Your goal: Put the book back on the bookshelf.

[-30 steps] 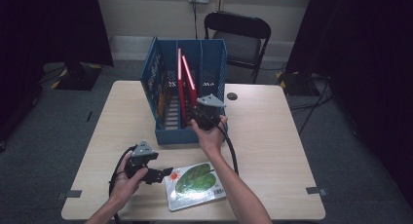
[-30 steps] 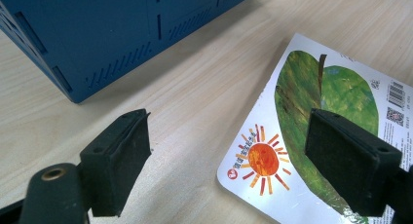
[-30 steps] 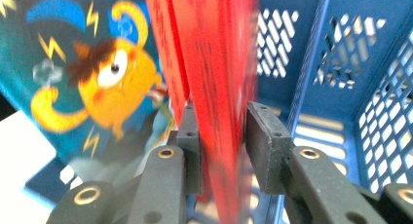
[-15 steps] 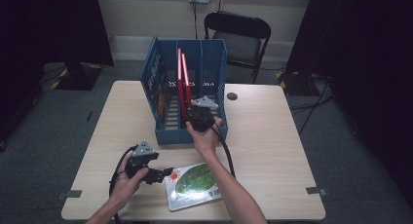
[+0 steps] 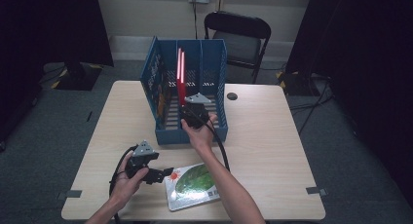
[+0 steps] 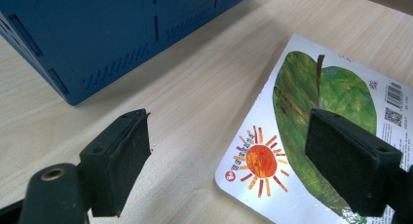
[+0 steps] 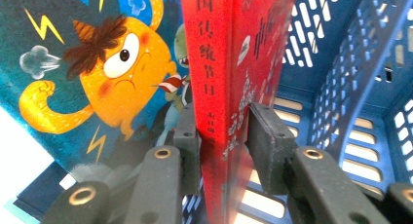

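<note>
Left gripper [image 5: 157, 174], jaws spread wide and empty, hovers beside leaf book [image 5: 194, 186] flat at the table's [image 5: 272, 136] near edge; right gripper [image 7: 221, 139], jaws just eased slightly, straddles red book [image 5: 180, 78] upright in blue rack [image 5: 221, 68], its lower part hidden; contact unclear.

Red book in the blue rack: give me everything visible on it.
The red book is thin and glossy, with dark Chinese characters down its spine and pale artwork on the cover. It stands upright on edge in the middle section of the blue rack, its top edge rising above the dividers. The right hand-held gripper has its spine between the jaws, left pad touching; a cartoon-cover book stands beside it.
</note>
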{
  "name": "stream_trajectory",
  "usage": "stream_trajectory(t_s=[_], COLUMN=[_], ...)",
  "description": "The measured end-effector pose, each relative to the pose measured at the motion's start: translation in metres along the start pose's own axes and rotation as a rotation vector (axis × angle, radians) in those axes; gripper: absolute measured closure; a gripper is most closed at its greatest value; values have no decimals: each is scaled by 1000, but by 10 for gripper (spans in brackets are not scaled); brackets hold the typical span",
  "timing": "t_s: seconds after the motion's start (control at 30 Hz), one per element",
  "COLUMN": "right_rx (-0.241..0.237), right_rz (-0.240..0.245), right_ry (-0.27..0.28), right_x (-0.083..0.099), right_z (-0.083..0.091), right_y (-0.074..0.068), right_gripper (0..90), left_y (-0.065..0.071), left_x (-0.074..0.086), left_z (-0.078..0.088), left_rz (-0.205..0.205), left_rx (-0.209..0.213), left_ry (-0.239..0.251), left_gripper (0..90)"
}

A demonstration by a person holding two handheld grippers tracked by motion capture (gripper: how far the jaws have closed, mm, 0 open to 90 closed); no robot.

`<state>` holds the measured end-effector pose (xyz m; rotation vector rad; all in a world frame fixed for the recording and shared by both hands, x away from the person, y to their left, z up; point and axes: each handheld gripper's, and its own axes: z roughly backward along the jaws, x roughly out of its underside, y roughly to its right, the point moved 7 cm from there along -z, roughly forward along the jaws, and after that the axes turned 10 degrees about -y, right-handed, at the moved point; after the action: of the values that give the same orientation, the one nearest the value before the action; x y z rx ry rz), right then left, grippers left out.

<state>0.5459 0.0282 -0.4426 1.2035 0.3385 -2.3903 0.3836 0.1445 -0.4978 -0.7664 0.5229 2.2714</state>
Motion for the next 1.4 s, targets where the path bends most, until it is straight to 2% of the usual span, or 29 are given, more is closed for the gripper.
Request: stream_trajectory(t_s=[0.23, 0.5, 0.63, 0.77, 0.8, 1.2, 1.4], right_rx=[2, -55, -68, -68, -82, -79, -80], right_rz=[0, 39, 84, 90, 85, 128, 129], right_ry=[-7, -10, -14, -41, -42, -59, -63], right_x=[-1, 3, 6, 12, 13, 6, 3], right_z=[-3, 2, 11, 10, 9, 4, 0], right_y=[-2, -2, -2, 1, 2, 11, 16], right_gripper=[654, 606, 662, 704, 718, 736, 742], left_y=[0, -1, 0, 2, 2, 0, 0], left_x=[0, 0, 1, 0, 0, 1, 1], left_z=[0, 1, 0, 0, 0, 1, 0], left_rz=[-2, 0, 6, -2, -4, 3, -4], left_rx=[-1, 2, 1, -2, -2, -4, -6], left_ry=[2, 2, -3, -2, -4, -2, -1], left_gripper=[165, 165, 165, 166, 165, 165, 166])
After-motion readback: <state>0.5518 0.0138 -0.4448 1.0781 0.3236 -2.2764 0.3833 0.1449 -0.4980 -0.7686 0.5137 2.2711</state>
